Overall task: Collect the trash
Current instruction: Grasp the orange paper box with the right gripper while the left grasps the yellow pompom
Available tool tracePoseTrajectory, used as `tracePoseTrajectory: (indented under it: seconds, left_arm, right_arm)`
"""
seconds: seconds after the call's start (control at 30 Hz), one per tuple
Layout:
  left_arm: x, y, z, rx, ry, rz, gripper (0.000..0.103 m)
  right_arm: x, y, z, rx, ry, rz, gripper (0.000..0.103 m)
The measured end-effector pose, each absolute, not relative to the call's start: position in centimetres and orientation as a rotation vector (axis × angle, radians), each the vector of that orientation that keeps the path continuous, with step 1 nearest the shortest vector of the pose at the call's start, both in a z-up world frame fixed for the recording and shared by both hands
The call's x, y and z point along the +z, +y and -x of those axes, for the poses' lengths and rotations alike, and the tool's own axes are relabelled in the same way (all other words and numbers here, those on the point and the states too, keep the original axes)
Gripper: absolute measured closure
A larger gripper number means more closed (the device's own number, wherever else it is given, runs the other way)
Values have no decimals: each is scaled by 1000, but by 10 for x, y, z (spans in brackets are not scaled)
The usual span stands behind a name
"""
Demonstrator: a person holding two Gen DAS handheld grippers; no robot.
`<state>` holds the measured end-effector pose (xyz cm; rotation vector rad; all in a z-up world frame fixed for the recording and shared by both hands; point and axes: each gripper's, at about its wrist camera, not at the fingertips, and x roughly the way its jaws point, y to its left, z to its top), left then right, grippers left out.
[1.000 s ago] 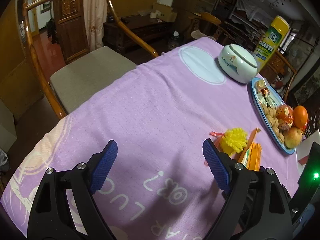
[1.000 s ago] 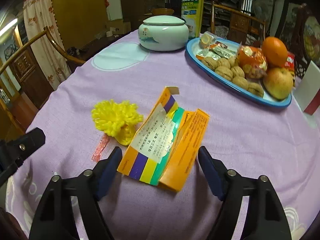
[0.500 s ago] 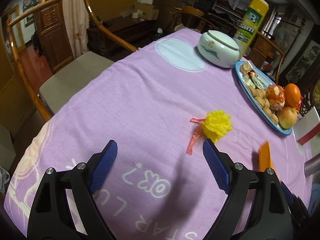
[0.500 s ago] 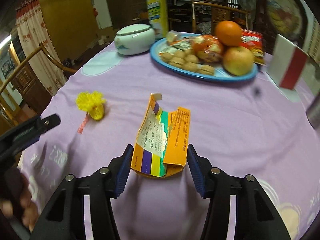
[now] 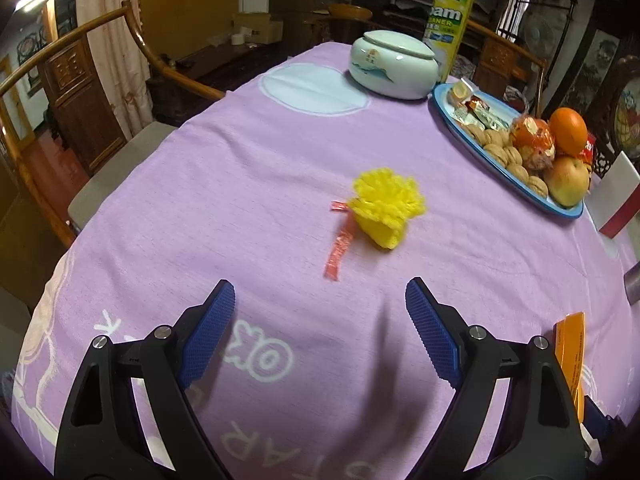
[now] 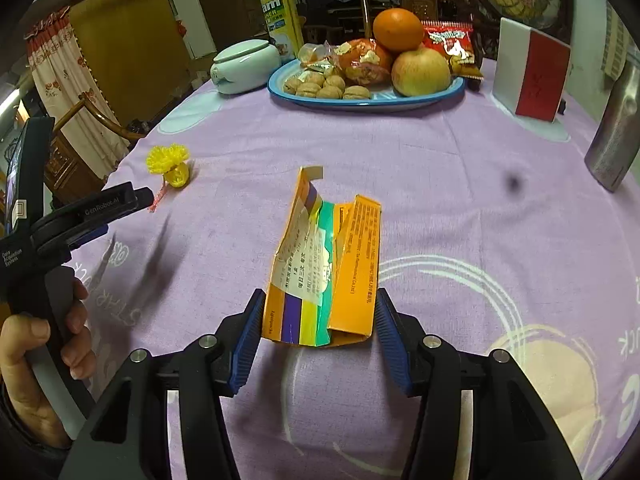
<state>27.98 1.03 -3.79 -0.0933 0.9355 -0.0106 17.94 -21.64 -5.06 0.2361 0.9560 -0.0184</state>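
Observation:
A flattened orange, purple and green carton (image 6: 320, 276) is held between the blue pads of my right gripper (image 6: 319, 328), which is shut on its near end, lifted over the purple tablecloth (image 6: 460, 208). Its orange edge shows in the left wrist view (image 5: 570, 350). A yellow frilly paper cup (image 5: 385, 208) with a red wrapper strip (image 5: 339, 246) lies on the cloth ahead of my left gripper (image 5: 320, 320), which is open and empty. The cup also shows in the right wrist view (image 6: 170, 162).
A blue platter (image 5: 500, 168) of walnuts, candy, an orange and an apple stands far right. A white lidded jar (image 5: 392, 64) and a yellow cleaner canister (image 5: 454, 8) stand behind. A white-red card (image 6: 532, 68) and metal object (image 6: 614, 128) stand at right. A wooden chair (image 5: 92, 120) stands left.
My right gripper closed on the carton and carried it away from the yellow cup toward the right. My left gripper swung to face the yellow cup.

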Motion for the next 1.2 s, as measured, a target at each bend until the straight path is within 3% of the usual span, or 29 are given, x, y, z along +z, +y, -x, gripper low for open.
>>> tracePoseTrajectory:
  seconds: [0.73,0.77,0.8,0.9,1.0,1.13,1.2]
  left_arm:
    - [-54,-34,-348,101,937,3,20]
    - [-54,-34,-349,105,936,-6,25]
    - [-54,-35,-350,104,939,-19,40]
    - [-53,-35,-349,69,951,-16,68]
    - [-49,-35,-341,44,945,-17,71]
    - [-33,-35,-317,-13,913,-22,72]
    - [-23,-35,-301,-43,906,-28,72]
  right_arm:
    - [-57,-222,-182,44,998,-263,44]
    - [-57,-222,-182,45,998,-263,44]
    - [-57,-222,-182,46,997,-265,44]
    - [-58,-223,-183,49,999,-272,43]
    - [-57,-224,-183,48,1000,-275,41]
    - [-52,-225,-181,46,982,-275,23]
    - [-50,-226,-180,38,969,-271,20]
